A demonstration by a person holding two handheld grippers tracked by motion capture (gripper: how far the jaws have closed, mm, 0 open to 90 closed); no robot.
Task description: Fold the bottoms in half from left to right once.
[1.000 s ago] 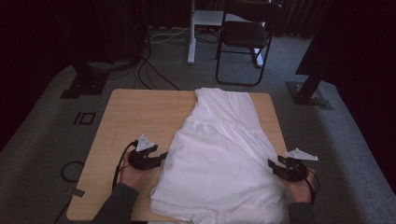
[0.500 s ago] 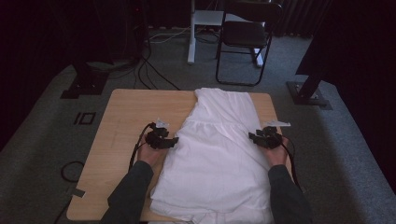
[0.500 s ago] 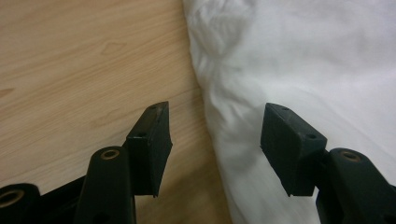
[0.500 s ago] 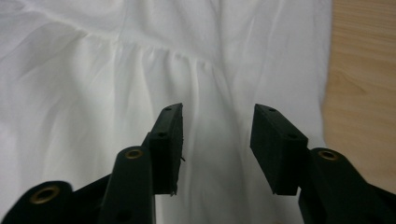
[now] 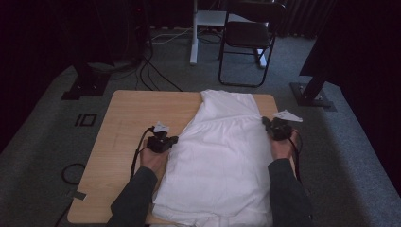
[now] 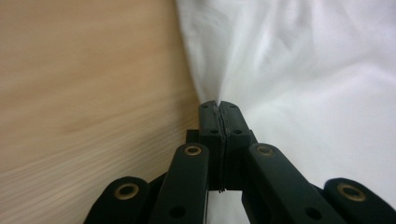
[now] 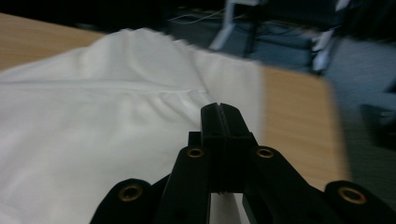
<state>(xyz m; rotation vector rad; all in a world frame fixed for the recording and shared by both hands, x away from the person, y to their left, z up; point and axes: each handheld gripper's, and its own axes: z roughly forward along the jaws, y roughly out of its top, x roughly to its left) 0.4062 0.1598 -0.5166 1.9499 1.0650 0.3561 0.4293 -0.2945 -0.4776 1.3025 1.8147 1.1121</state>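
The left gripper (image 5: pixel 171 140) is sitting at the left edge of the white garment (image 5: pixel 222 165), its jaws pressed together; in the left gripper view (image 6: pixel 219 108) a pinch of the white cloth is rising from between the jaw tips, so it is clamping the garment's edge just where the fabric meets bare wood. The right gripper (image 5: pixel 266 124) is resting at the garment's right edge, near the gathered seam; in the right gripper view (image 7: pixel 219 109) its jaws are closed flat against each other, and whether any cloth is caught between them cannot be told.

The garment is lying spread on the wooden table (image 5: pixel 118 142), its narrow end pointing toward the far edge and its wide end hanging over the near edge, between the person's two forearms. It is covering the right part of the tabletop, leaving the left part bare.

Beyond the table, a black chair (image 5: pixel 248 35) is standing on the grey carpet (image 5: pixel 42 123), and cables (image 5: pixel 156 75) are trailing across the floor at the far left. No container is holding anything here.
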